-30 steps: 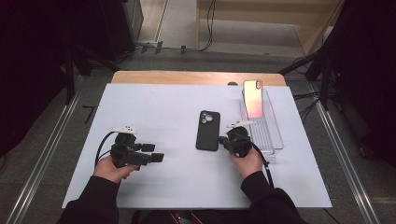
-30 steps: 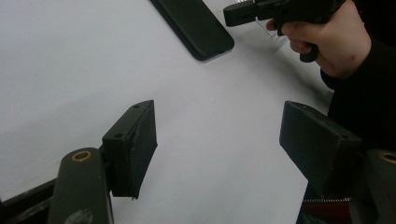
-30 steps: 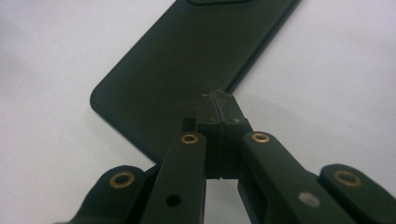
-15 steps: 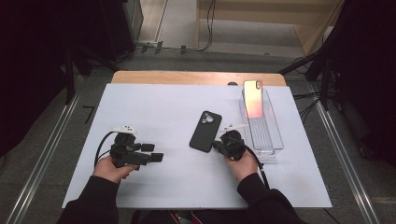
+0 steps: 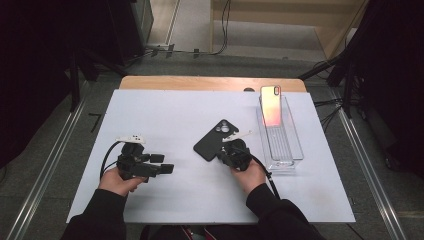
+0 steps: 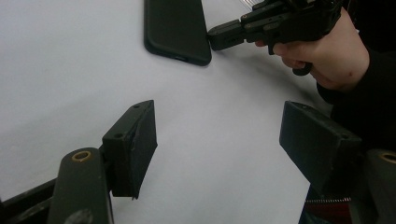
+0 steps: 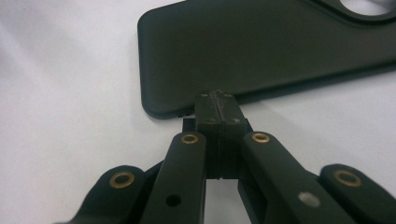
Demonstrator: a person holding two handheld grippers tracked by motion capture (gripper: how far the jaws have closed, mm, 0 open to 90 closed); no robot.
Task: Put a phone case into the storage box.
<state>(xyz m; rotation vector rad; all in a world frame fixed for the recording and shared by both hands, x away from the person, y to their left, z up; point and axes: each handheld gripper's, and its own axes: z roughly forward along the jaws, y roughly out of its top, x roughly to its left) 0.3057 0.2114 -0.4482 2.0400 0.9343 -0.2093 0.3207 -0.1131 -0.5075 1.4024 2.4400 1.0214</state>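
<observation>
A black phone [image 5: 218, 139] lies camera side up on the white table [image 5: 165, 115], turned at a slant. My right gripper [image 5: 220, 154] is shut, with nothing between its jaws. Its closed tip [image 7: 215, 100] touches the near edge of the phone [image 7: 261, 51] close to a corner. My left gripper [image 5: 165, 164] rests low on the table at the left, open and holding nothing. Between its spread jaws [image 6: 217, 135] I see bare table, with the phone [image 6: 175, 25] and the right gripper [image 6: 215, 39] farther off.
A clear plastic tray [image 5: 286, 150] stands to the right of the black phone. A second phone [image 5: 270, 105] with a pink-orange screen leans upright at the tray's far end. A wooden strip [image 5: 210, 83] runs along the table's far edge.
My right gripper has slid left along the table with its shut tip against the black phone. The phone has turned from nearly straight to a slant. The left gripper has stayed put.
</observation>
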